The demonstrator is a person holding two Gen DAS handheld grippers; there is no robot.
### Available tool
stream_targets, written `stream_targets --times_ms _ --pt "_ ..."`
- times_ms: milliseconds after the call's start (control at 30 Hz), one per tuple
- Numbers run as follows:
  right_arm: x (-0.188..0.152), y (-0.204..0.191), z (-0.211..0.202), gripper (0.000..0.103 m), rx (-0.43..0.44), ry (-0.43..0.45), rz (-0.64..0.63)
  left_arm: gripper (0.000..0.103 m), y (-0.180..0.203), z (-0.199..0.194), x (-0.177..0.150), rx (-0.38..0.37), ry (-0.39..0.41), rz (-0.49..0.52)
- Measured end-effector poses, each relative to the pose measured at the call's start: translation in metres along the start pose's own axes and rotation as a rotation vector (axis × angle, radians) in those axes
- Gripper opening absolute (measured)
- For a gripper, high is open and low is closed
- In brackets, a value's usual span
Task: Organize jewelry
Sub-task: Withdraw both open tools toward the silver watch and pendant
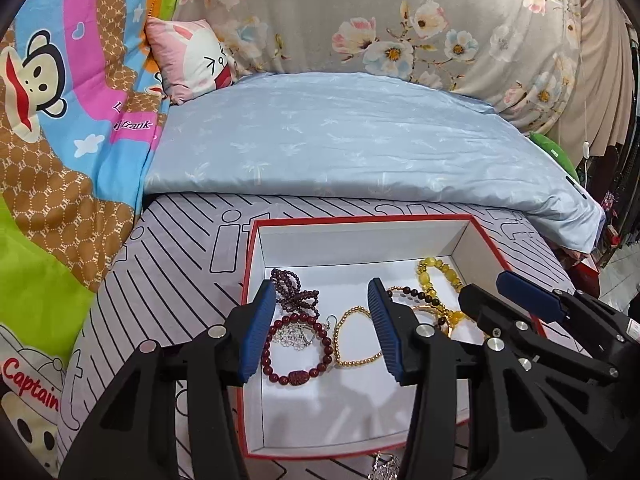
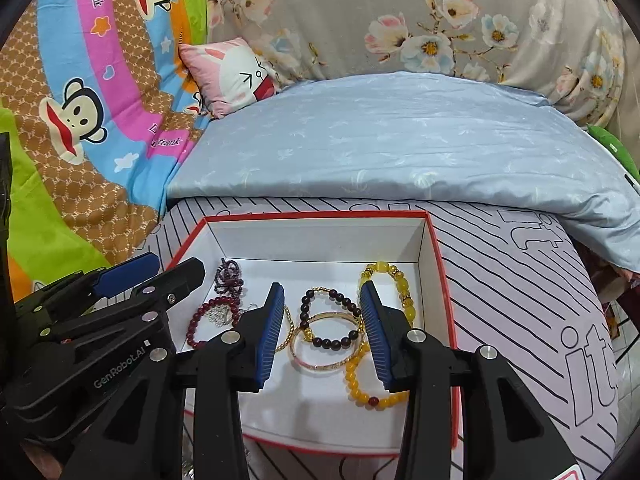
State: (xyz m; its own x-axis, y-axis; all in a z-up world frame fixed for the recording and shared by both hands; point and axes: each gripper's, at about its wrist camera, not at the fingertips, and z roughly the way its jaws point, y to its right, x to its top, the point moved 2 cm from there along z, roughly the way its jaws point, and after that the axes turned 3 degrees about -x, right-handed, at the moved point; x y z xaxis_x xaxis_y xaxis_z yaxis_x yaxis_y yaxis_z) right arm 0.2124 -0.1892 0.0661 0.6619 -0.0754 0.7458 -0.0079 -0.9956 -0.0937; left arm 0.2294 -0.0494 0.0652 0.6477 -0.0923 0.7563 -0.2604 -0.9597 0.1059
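Observation:
A red box with a white inside [image 1: 360, 236] [image 2: 320, 236] sits on the striped sheet and holds several bracelets. On the left lie a purple bead strand [image 1: 294, 290] [image 2: 229, 276] and a dark red bracelet [image 1: 298, 348] [image 2: 204, 320] around a silver piece [image 1: 296, 332]. A thin gold bead bracelet [image 1: 352, 340], a dark bead bracelet [image 2: 330, 320], a gold bangle [image 2: 326, 344] and yellow bead bracelets [image 1: 436, 276] [image 2: 394, 284] lie to the right. My left gripper [image 1: 322, 330] [image 2: 160, 270] is open and empty over the left part. My right gripper [image 2: 322, 330] [image 1: 492, 294] is open and empty over the bangle.
A silver piece [image 1: 386, 466] lies on the sheet [image 1: 168, 264] just in front of the box. A light blue quilt [image 1: 340, 140] lies behind the box. A cartoon blanket [image 1: 60, 140] rises on the left, a floral one [image 1: 400, 20] at the back. The bed edge drops at the right [image 2: 616, 320].

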Motion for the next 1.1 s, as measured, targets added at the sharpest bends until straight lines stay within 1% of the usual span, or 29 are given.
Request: stream_targets --times_ms 200,267,333,467,600,667,733,900,1000,1100 --pt "-0.011 0.004 -0.030 0.040 -0.010 0.023 0.001 0.047 -0.003 -0.026 -0.010 0.002 0.014 0.005" --pt "-0.018 0.005 -0.040 0.040 -0.015 0.028 0.002 0.050 -0.006 -0.034 -0.016 0.001 0.014 -0.002" --pt "-0.026 0.006 -0.048 0.040 -0.019 0.025 0.003 0.051 -0.010 -0.042 -0.025 0.004 0.011 -0.009" --pt "-0.047 0.006 -0.062 0.040 -0.022 0.011 0.001 0.051 -0.018 -0.056 -0.048 0.015 -0.004 -0.025" --pt "-0.072 0.006 -0.072 0.040 -0.025 -0.014 0.000 0.051 -0.024 -0.064 -0.076 0.036 -0.036 -0.022" --pt "-0.089 0.006 -0.075 0.040 -0.029 -0.037 0.001 0.051 -0.026 -0.066 -0.090 0.025 -0.055 -0.023" --pt "-0.104 0.008 -0.077 0.040 -0.028 -0.061 0.006 0.052 -0.023 -0.068 -0.106 0.009 -0.075 -0.009" --pt "-0.135 0.010 -0.081 0.040 -0.022 -0.115 0.012 0.055 -0.005 -0.069 -0.138 -0.031 -0.112 0.067" --pt "-0.145 0.013 -0.084 0.040 -0.014 -0.134 0.031 0.055 0.003 -0.065 -0.149 -0.038 -0.132 0.100" --pt "-0.150 0.014 -0.083 0.040 -0.004 -0.148 0.045 0.055 0.005 -0.058 -0.153 -0.037 -0.148 0.112"
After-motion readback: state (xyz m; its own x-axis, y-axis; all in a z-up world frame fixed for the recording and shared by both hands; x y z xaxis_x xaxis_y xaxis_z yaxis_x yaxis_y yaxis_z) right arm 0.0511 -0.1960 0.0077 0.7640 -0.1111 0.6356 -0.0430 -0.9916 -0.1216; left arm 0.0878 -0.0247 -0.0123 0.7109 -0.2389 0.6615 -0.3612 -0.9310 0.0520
